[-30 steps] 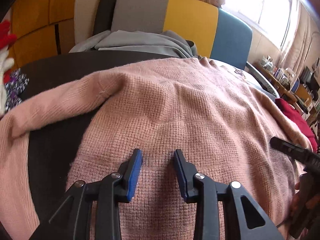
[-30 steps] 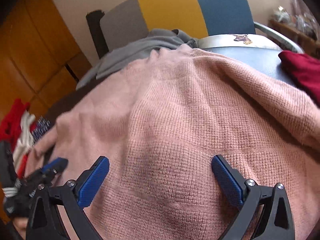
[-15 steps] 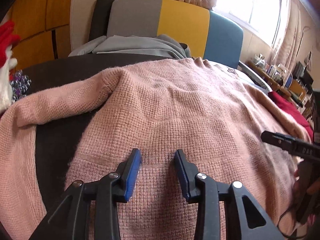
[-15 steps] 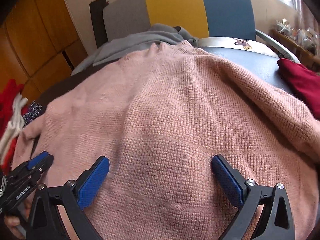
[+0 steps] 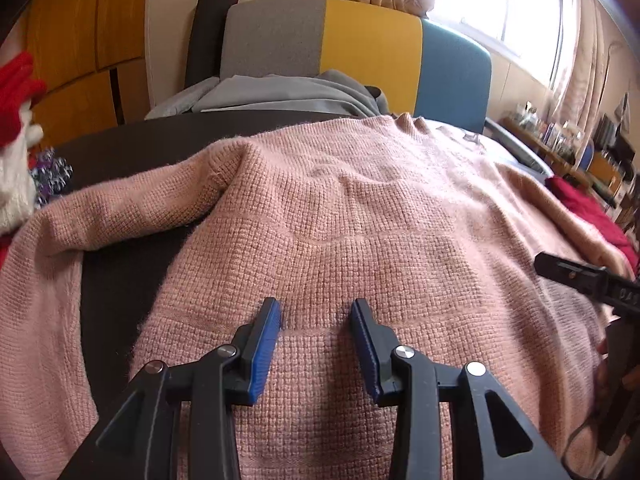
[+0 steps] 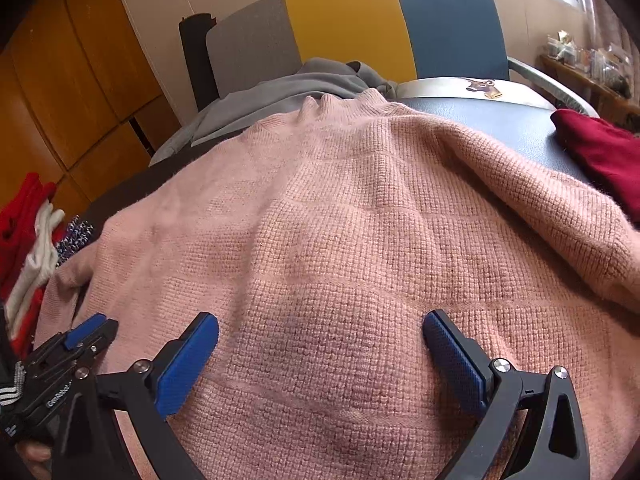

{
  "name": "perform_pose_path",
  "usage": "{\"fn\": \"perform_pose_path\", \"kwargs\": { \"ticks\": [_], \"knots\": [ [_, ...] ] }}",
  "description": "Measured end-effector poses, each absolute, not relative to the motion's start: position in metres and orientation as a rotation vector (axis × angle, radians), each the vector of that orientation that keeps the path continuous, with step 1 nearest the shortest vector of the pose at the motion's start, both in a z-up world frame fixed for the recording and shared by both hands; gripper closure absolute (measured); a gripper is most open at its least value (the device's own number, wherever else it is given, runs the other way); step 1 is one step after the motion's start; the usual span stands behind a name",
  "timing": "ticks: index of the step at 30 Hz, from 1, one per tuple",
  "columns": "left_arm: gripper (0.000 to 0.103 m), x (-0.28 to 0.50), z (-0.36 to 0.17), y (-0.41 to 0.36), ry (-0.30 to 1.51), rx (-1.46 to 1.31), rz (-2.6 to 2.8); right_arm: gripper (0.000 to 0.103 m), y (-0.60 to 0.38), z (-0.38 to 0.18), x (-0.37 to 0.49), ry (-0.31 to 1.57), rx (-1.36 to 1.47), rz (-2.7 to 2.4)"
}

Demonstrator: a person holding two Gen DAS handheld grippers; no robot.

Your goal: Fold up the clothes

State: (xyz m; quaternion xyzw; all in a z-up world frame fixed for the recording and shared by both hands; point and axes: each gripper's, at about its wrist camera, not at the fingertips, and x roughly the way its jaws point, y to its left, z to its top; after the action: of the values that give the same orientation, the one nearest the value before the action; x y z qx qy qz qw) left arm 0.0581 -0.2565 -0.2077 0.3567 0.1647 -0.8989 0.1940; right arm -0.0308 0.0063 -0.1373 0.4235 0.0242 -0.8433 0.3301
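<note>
A pink knitted sweater (image 5: 360, 220) lies spread flat on a dark table (image 5: 120, 288), its neck toward the chair. One sleeve (image 5: 120, 216) trails off to the left, and the other sleeve (image 6: 560, 220) is folded in across the right side. My left gripper (image 5: 316, 312) hovers over the hem band, open with a narrow gap and nothing between its blue pads. My right gripper (image 6: 320, 320) is wide open over the lower body of the sweater (image 6: 340, 240). The right gripper (image 5: 580, 280) shows at the edge of the left wrist view, and the left gripper (image 6: 86, 332) shows low left in the right wrist view.
A grey garment (image 5: 280, 92) lies behind the sweater against a grey, yellow and blue chair back (image 5: 360, 40). A dark red cloth (image 6: 600, 152) sits at the table's right. Red and white clothes (image 6: 28, 232) pile at the left. Wooden cabinets (image 6: 80, 80) stand behind.
Both wrist views have shifted slightly over the sweater, showing more of the chair back. The sweater has not moved and both jaws keep the same width.
</note>
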Motion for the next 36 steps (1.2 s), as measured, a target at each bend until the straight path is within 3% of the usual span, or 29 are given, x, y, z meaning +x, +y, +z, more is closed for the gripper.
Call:
{"fn": "perform_pose_path", "kwargs": {
  "ticks": [5, 11, 36],
  "knots": [
    [0.066, 0.063, -0.21, -0.267, 0.56, 0.968, -2.543, 0.0, 0.003, -0.139, -0.034, 0.104, 1.112, -2.222],
    [0.066, 0.054, -0.206, -0.252, 0.423, 1.004, -2.496, 0.0, 0.011, -0.136, -0.038, 0.083, 1.116, -2.205],
    [0.065, 0.06, -0.204, -0.259, 0.489, 0.997, -2.511, 0.0, -0.002, -0.143, -0.045, 0.176, 1.131, -2.221]
  ]
}}
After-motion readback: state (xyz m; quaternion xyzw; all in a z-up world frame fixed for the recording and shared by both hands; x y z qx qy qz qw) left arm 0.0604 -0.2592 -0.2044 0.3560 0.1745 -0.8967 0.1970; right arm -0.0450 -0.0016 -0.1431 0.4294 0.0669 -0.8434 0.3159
